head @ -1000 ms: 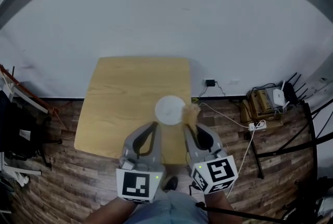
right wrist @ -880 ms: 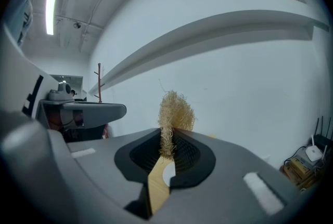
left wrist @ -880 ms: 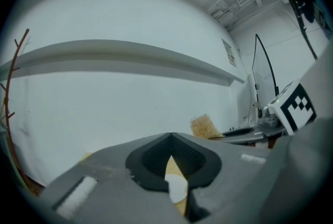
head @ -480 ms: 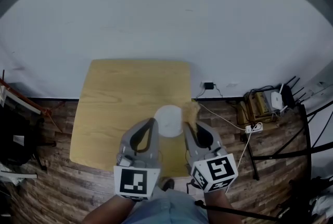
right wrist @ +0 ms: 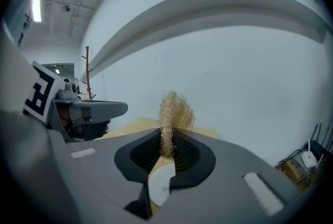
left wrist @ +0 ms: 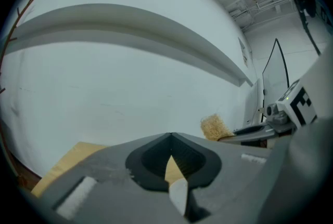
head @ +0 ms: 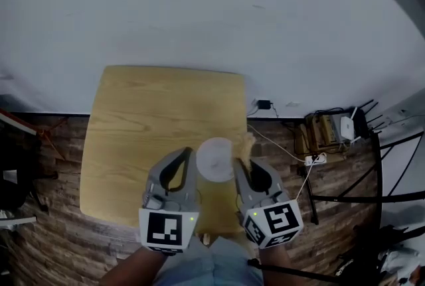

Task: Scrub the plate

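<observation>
A round white plate point(head: 214, 157) lies near the front right of a light wooden table point(head: 146, 119). My right gripper point(head: 242, 160) is shut on a straw-coloured fibre scrubber point(head: 245, 144) just right of the plate. In the right gripper view the scrubber point(right wrist: 174, 114) sticks up from between the jaws, with the plate point(right wrist: 158, 184) showing below. My left gripper point(head: 185, 154) is at the plate's left edge, shut with nothing in it. In the left gripper view its tips point(left wrist: 170, 135) meet, the plate point(left wrist: 179, 194) shows beneath, and the scrubber point(left wrist: 214, 127) is at the right.
A white wall rises behind the table. Right of the table, on the wood floor, lie cables, a power strip point(head: 312, 159) and a white router point(head: 347, 127). A black stand's legs point(head: 372, 195) cross the floor at the far right.
The head view has drifted, so the table sits lower and further left. The left gripper has shifted slightly left. Both grippers stay beside the plate, and the right one keeps hold of the scrubber.
</observation>
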`<action>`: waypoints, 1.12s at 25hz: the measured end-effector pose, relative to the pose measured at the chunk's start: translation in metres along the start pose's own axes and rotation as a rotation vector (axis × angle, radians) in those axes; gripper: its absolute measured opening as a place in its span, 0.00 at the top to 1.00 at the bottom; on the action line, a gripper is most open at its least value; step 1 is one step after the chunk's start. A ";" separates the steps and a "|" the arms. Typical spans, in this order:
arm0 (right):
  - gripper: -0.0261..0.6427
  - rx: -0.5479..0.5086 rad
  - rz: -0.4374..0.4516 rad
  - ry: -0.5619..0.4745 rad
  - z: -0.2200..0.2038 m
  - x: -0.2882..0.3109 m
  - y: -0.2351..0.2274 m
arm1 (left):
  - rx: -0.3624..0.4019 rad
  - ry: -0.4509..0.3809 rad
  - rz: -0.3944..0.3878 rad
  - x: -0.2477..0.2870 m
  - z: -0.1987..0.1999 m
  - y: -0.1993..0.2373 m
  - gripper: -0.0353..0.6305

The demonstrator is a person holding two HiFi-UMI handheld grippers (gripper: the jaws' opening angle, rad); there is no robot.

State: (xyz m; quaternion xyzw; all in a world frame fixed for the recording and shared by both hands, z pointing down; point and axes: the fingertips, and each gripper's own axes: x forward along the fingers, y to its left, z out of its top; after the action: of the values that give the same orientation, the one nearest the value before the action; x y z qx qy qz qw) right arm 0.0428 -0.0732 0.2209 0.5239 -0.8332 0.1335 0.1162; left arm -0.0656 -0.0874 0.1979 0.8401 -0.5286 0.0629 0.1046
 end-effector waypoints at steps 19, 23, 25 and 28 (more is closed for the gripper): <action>0.89 0.085 0.100 0.304 -0.135 0.064 -0.026 | -0.171 0.287 0.045 0.034 -0.129 0.015 0.91; 0.89 0.093 0.122 0.365 -0.158 0.069 -0.032 | -0.213 0.337 0.036 0.042 -0.153 0.016 0.91; 0.89 0.090 0.138 0.390 -0.167 0.073 -0.032 | -0.253 0.364 0.026 0.046 -0.166 0.017 0.91; 0.89 0.096 0.165 0.430 -0.182 0.075 -0.029 | -0.320 0.410 0.016 0.050 -0.183 0.017 0.91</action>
State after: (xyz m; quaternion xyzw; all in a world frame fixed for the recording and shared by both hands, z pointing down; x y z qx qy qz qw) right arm 0.0472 -0.0860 0.4196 0.4185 -0.8218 0.2906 0.2549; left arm -0.0583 -0.0936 0.3876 0.7782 -0.5064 0.1481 0.3407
